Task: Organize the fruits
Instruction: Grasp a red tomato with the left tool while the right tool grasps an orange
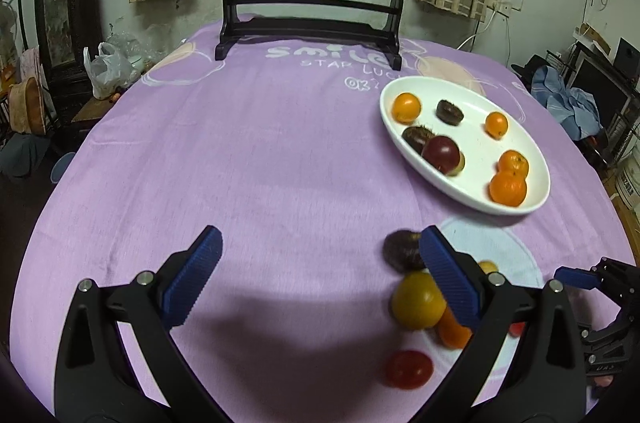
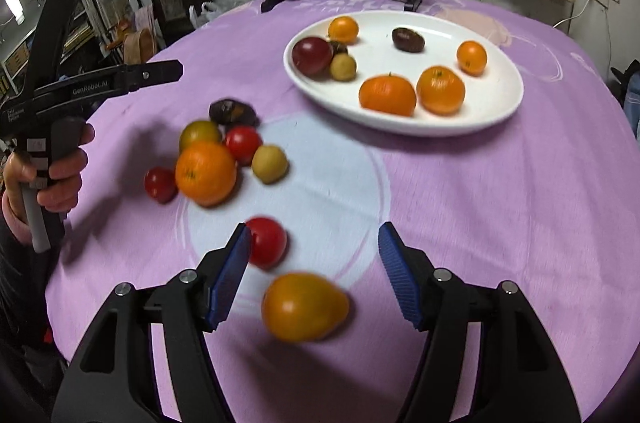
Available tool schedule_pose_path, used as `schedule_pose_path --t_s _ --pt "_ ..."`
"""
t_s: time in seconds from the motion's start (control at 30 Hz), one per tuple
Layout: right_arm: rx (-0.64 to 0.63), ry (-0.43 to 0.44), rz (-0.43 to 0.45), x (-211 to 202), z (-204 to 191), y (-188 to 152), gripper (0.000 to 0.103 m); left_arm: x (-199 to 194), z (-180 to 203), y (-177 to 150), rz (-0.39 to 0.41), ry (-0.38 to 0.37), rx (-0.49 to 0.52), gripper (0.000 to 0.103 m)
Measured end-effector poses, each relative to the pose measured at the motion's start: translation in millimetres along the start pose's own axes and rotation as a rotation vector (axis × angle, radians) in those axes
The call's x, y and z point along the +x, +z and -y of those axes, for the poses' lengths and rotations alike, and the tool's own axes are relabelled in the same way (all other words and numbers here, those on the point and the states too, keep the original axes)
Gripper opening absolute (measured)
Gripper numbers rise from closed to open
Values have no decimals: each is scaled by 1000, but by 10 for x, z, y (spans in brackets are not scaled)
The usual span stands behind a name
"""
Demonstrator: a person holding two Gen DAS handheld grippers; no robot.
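The bench carried a lilac printed cloth (image 2: 500,207). On it, in the upper middle of the right wrist view, stood a white oval ceramic plate (image 2: 504,111), its long axis running from upper left to lower right of that frame. In the plate lay two large orange mandarins (image 2: 387,94) touching side by side near the front rim, two smaller orange fruits (image 2: 472,57) well apart toward the back, a dark red round plum (image 2: 312,55) at the left end with a small tan round fruit (image 2: 343,67) touching it, and a dark brown oval fruit (image 2: 408,39) lying alone, long axis roughly level in the frame.

Left of centre in the same view a loose cluster sat on the cloth: a large orange (image 2: 205,172), a yellow-green round fruit (image 2: 200,134) behind it, a red tomato (image 2: 243,144), a tan fruit (image 2: 269,163), a small red fruit (image 2: 160,184) and a dark brown fruit (image 2: 233,112) farthest back.

The right claw (image 2: 314,277) stood wide, holding nothing. An orange-yellow pear-shaped fruit (image 2: 304,306), blurred, lay between its fingers, narrow end pointing right, touching neither pad. A red round tomato (image 2: 266,242) sat just beside the left fingertip.

The left claw (image 1: 320,279) was likewise spread wide and held nothing, over bare cloth in the lower part of its frame; the cluster lay by its right finger.
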State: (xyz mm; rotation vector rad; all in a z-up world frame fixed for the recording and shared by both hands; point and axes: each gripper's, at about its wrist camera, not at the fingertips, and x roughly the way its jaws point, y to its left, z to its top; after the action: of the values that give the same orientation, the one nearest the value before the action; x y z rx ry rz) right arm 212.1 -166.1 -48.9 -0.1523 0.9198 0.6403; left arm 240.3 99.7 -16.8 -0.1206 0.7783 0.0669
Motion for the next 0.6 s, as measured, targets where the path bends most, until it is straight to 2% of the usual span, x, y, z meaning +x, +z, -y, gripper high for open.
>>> schedule_pose_path --t_s 0.13,0.33,0.6 --pt "-37 7 -39 16 -69 -75 66 11 -46 -74 -15 4 0 101" --pt "-70 -35 -74 82 -128 -144 66 3 -92 -103 -14 10 -13 101" --pt "-98 -69 -73 73 -166 -190 60 13 -107 -113 -18 19 -15 101"
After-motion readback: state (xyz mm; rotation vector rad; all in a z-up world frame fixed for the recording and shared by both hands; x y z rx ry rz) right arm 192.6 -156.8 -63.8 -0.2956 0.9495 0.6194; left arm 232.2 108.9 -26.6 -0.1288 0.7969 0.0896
